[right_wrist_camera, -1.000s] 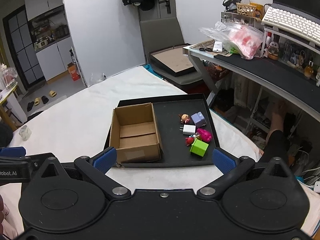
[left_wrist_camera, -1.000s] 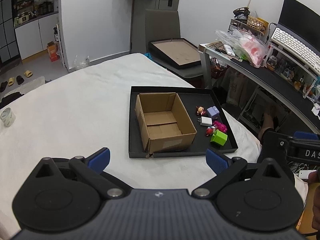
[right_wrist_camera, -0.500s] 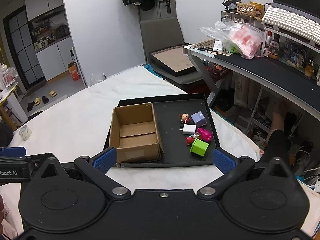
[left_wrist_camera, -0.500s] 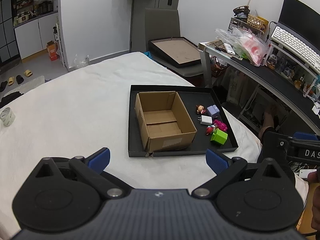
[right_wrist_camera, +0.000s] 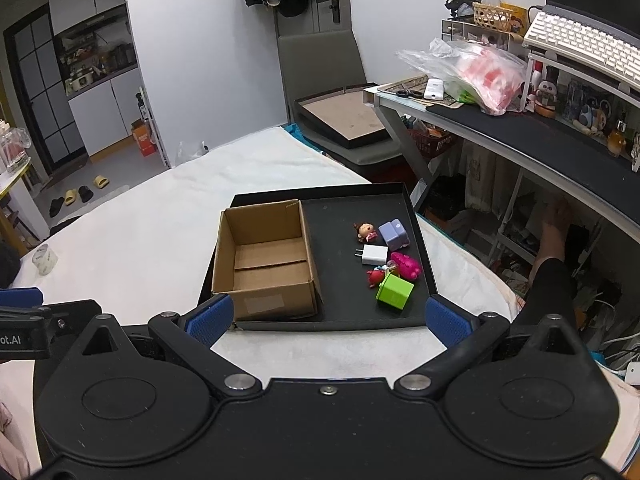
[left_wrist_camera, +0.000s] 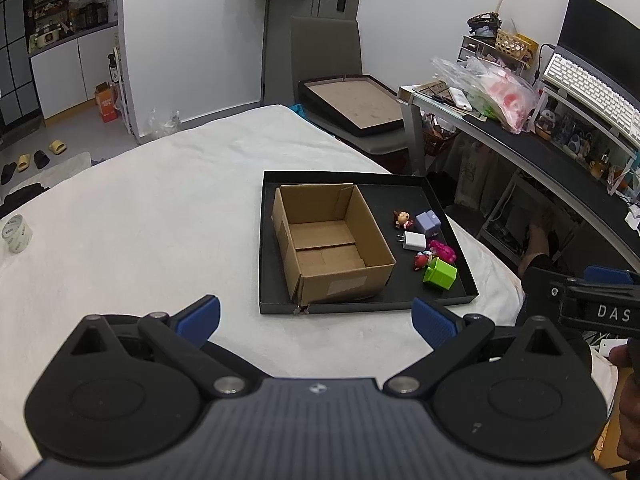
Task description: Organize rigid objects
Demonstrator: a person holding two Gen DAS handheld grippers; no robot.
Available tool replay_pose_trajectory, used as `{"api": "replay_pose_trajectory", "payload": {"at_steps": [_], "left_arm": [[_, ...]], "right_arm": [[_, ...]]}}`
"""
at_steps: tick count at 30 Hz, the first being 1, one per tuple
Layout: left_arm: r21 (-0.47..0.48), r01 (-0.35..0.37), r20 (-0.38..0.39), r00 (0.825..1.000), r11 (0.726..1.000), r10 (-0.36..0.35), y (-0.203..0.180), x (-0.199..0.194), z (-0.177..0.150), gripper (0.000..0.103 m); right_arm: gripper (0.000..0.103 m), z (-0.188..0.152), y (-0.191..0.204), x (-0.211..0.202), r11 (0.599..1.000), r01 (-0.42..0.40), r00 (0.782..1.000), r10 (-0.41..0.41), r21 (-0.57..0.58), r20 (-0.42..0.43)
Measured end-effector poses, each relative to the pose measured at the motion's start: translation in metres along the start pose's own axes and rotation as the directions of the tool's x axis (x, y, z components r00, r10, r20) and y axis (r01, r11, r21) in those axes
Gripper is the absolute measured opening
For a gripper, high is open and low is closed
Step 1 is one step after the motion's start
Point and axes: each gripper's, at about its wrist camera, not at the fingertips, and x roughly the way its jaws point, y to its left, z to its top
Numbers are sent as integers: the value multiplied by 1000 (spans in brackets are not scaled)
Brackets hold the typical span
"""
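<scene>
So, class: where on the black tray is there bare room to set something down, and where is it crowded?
Free: the cardboard box interior, and the black tray floor between box and toys. Crowded: the right side, from doll to green cube.

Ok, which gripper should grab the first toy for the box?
Probably the right gripper: open, with the green block and other toys just ahead, right of the empty cardboard box. The left gripper faces the box.
</scene>
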Motion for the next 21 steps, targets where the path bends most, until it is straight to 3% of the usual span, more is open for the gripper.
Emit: {"api": "replay_pose_trajectory", "payload": {"at_steps": [21], "left_arm": [[10, -1, -7, 1000, 1000, 1, 6, 6, 7, 101]], "right_arm": [[103, 7, 1, 8, 1000, 8, 1000, -8, 0, 4]]}}
